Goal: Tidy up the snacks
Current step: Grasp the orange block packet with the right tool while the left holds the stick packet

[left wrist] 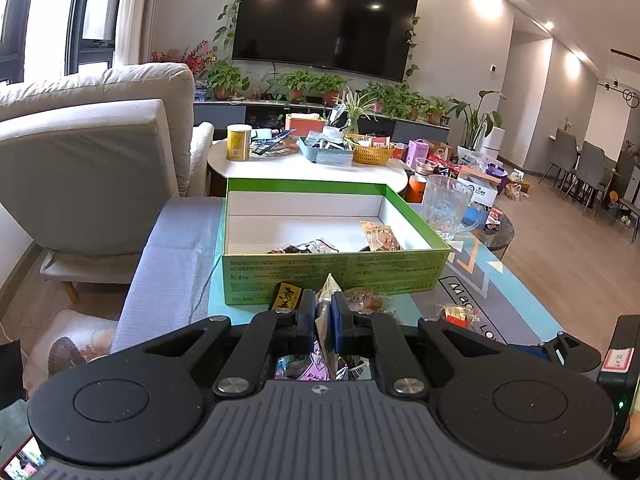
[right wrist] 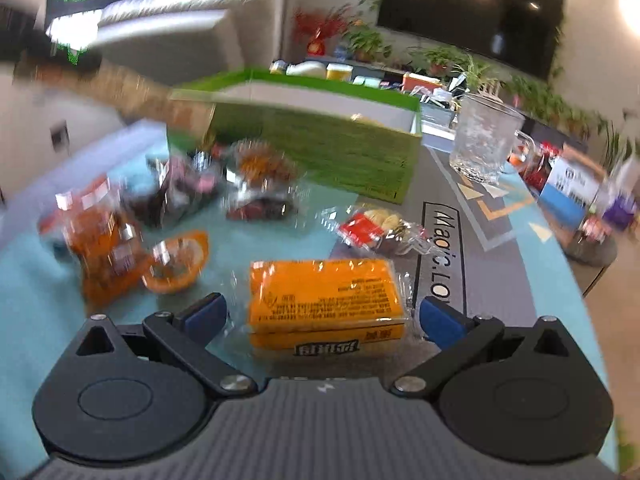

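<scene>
Snack packet [left wrist: 326, 300] sits clamped between the blue pads of my left gripper [left wrist: 323, 312], held up just in front of the green box [left wrist: 336, 276], which has a few snacks inside. In the right wrist view, my right gripper [right wrist: 322, 316] stands wide apart around the orange packet [right wrist: 324, 292] on the mat [right wrist: 40, 304], pads not touching it.

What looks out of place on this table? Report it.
Several crinkly wrapped snack packets lie scattered on the teal mat outside the open green cardboard box, which holds only a few. Nothing looks spilled or damaged.
</scene>
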`<state>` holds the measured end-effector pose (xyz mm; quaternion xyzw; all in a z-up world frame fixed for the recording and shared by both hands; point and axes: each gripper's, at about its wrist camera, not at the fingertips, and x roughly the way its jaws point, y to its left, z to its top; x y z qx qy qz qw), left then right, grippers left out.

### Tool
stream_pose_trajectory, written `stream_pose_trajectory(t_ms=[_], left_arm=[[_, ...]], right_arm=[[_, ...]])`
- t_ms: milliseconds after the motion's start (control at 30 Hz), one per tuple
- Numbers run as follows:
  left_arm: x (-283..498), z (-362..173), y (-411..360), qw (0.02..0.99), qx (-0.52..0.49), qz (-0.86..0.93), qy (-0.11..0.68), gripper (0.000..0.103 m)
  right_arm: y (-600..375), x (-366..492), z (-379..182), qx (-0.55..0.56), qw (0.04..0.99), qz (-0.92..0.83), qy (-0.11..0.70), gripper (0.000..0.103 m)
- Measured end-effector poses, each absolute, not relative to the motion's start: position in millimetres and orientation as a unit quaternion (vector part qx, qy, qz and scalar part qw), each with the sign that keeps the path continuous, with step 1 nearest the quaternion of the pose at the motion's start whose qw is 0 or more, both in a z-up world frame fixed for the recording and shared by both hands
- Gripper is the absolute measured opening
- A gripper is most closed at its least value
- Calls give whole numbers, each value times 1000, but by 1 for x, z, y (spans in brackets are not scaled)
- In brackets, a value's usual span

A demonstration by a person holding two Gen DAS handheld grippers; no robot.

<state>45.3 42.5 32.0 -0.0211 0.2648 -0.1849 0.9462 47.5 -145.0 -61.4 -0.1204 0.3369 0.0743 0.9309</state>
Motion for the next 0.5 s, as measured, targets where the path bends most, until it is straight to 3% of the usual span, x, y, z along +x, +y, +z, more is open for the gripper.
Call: stream_pose_trajectory(t_ms=[200, 500], left_arm=[[46, 34, 44, 948, -24, -183, 261, 8], [59, 57, 43, 955, -39, -188, 224, 8]], right_arm=[[-165, 56, -49, -39, 925, 46, 375, 49], [-172, 49, -1, 8, 956, 33, 292, 50]])
